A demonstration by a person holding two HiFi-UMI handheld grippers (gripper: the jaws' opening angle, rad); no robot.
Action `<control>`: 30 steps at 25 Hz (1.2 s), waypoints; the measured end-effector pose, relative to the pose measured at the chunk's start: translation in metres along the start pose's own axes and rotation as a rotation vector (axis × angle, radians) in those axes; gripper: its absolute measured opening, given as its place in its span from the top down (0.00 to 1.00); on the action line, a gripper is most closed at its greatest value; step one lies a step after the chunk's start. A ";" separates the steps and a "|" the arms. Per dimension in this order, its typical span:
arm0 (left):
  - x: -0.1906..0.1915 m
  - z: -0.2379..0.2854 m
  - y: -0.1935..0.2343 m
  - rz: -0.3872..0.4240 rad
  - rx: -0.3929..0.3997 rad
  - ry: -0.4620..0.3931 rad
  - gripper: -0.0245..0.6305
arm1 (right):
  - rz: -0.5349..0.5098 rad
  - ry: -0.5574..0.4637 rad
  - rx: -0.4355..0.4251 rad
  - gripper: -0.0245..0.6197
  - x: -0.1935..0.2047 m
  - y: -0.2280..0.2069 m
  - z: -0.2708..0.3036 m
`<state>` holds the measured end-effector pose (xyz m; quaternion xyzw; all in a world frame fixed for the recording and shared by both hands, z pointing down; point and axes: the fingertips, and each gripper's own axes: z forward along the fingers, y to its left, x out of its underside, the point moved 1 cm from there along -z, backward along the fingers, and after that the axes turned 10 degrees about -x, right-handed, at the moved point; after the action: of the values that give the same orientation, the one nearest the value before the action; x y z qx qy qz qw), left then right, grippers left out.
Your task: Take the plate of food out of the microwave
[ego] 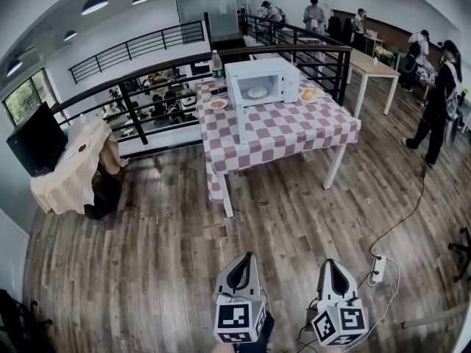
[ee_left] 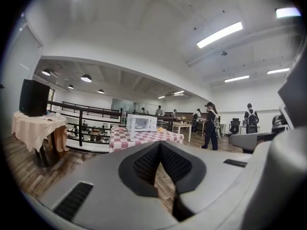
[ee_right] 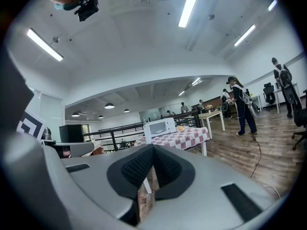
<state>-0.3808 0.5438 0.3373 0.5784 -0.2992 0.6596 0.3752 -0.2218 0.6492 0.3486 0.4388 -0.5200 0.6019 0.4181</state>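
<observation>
Nothing is done yet: the plate of food (ego: 257,92) sits inside the microwave (ego: 283,76) on the checked counter (ego: 294,131). The left gripper (ego: 246,259) and right gripper (ego: 330,265), both closed and empty, are well apart from the microwave.

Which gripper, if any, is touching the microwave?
Apart: neither. The head view shows the left gripper and right gripper near the bottom edge, with wooden floor between them and the microwave on the checked table.
</observation>
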 end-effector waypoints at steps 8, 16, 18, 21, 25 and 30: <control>-0.029 0.084 0.017 0.005 0.017 -0.016 0.95 | -0.008 -0.021 0.018 0.97 -0.029 -0.021 0.085; -0.043 0.148 0.038 0.014 0.026 -0.027 0.95 | -0.012 -0.033 0.028 0.97 -0.040 -0.032 0.152; -0.044 0.159 0.044 0.008 0.023 -0.030 0.95 | -0.017 -0.035 0.024 0.97 -0.042 -0.032 0.163; -0.044 0.172 0.050 -0.001 0.022 -0.022 0.95 | -0.015 -0.028 0.029 0.97 -0.042 -0.033 0.176; -0.043 0.188 0.053 -0.006 0.018 -0.017 0.95 | -0.016 -0.012 0.029 0.97 -0.039 -0.038 0.190; -0.039 0.208 0.050 -0.025 0.015 0.001 0.95 | -0.024 0.006 0.033 0.97 -0.041 -0.047 0.202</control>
<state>-0.3095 0.3388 0.3319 0.5844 -0.2868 0.6576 0.3791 -0.1465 0.4521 0.3364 0.4502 -0.5035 0.6064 0.4196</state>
